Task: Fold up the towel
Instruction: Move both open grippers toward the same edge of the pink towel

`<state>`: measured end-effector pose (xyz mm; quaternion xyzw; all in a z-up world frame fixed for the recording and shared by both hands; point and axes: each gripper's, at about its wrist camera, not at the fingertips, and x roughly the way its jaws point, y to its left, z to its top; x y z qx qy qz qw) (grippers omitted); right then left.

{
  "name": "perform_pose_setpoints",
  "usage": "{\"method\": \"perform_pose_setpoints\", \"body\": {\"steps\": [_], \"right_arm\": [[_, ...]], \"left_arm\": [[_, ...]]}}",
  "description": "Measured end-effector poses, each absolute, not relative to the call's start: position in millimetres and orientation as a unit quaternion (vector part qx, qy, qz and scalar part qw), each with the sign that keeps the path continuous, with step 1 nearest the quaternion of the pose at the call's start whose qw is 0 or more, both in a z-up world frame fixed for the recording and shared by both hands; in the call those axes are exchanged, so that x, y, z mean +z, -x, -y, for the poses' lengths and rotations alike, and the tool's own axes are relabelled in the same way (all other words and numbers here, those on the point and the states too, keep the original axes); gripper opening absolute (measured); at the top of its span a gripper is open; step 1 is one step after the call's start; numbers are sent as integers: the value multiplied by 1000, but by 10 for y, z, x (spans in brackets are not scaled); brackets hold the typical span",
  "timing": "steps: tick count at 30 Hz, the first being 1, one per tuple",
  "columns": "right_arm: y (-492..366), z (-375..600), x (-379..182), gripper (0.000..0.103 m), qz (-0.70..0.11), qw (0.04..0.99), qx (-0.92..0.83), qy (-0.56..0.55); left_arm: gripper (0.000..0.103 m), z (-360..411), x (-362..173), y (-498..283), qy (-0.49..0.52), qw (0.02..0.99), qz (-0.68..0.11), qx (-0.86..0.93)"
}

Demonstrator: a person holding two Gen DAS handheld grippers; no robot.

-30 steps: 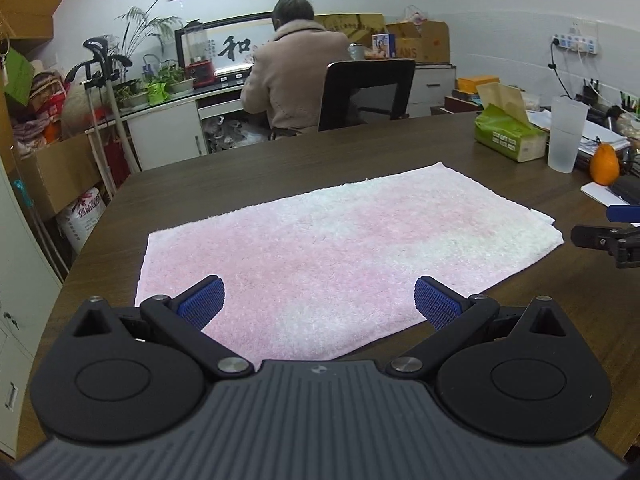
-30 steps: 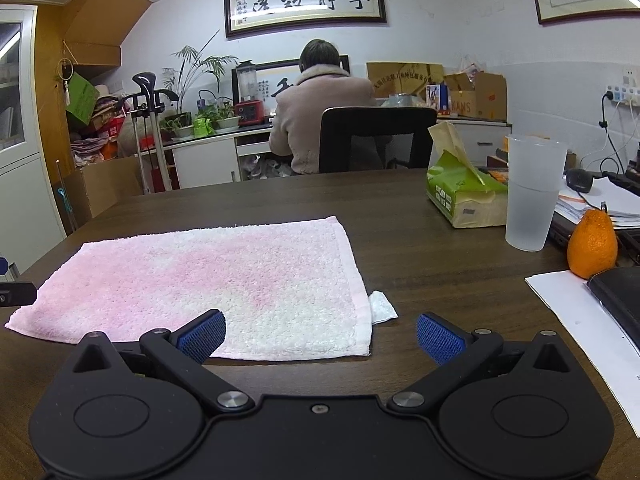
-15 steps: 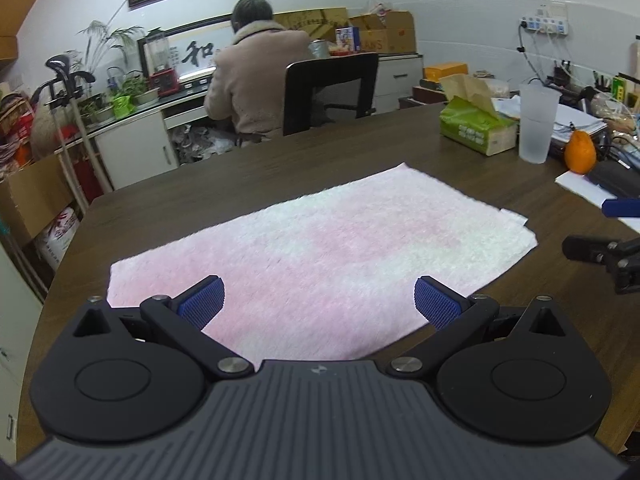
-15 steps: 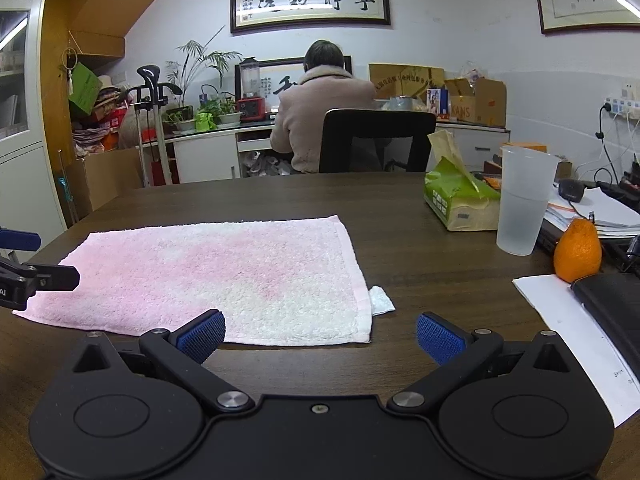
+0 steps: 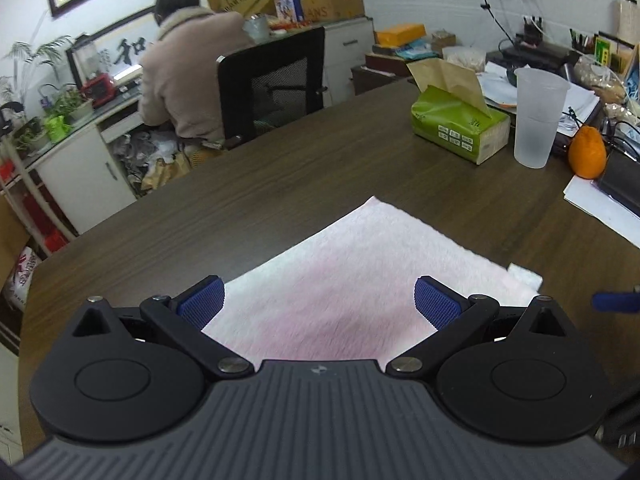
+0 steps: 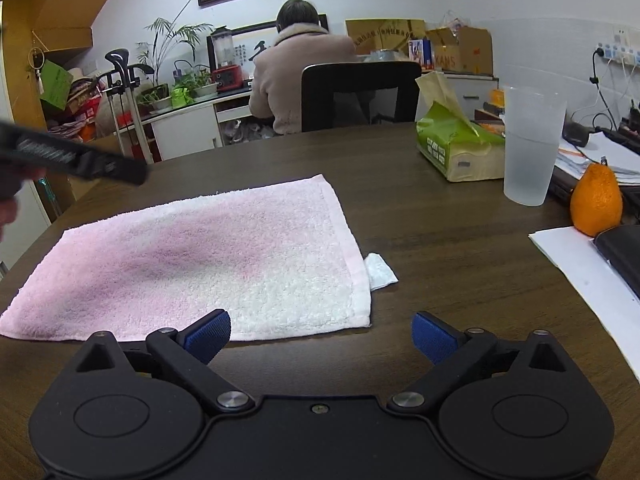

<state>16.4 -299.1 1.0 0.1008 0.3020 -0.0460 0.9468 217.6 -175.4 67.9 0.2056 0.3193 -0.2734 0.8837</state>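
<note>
Right wrist: towel (image 6: 208, 256) lengthwise left-right.

A dark wood-grain table (image 6: 460, 264) carries everything here. A pink towel (image 6: 208, 256) lies spread flat on it, unfolded, with a small white tag (image 6: 380, 270) poking out from under its right edge onto the bare wood. Further back on the right sits a green tissue pack (image 6: 452, 148), and just beside it a frosted plastic cup (image 6: 530, 144) stands upright. Near the cup rests an orange (image 6: 596, 200) — touching or nearly touching a white sheet of paper (image 6: 576, 260), which has a black wallet-like case (image 6: 624, 252) lying on it — all well apart from the towel.
</note>
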Motion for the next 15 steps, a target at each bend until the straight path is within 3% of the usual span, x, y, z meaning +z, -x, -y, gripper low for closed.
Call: {"method": "perform_pose_setpoints", "body": {"steps": [6,15], "right_arm": [[-287,3021,-11,97,-307,943,-46,-117],[-315,2986,34,102,-298,945,-42,-127]], "left_arm": [[103,2317,489,-2701,-212,867,-349,-286],[103,2566,260,-3059,-184,858,-383,-287]]}}
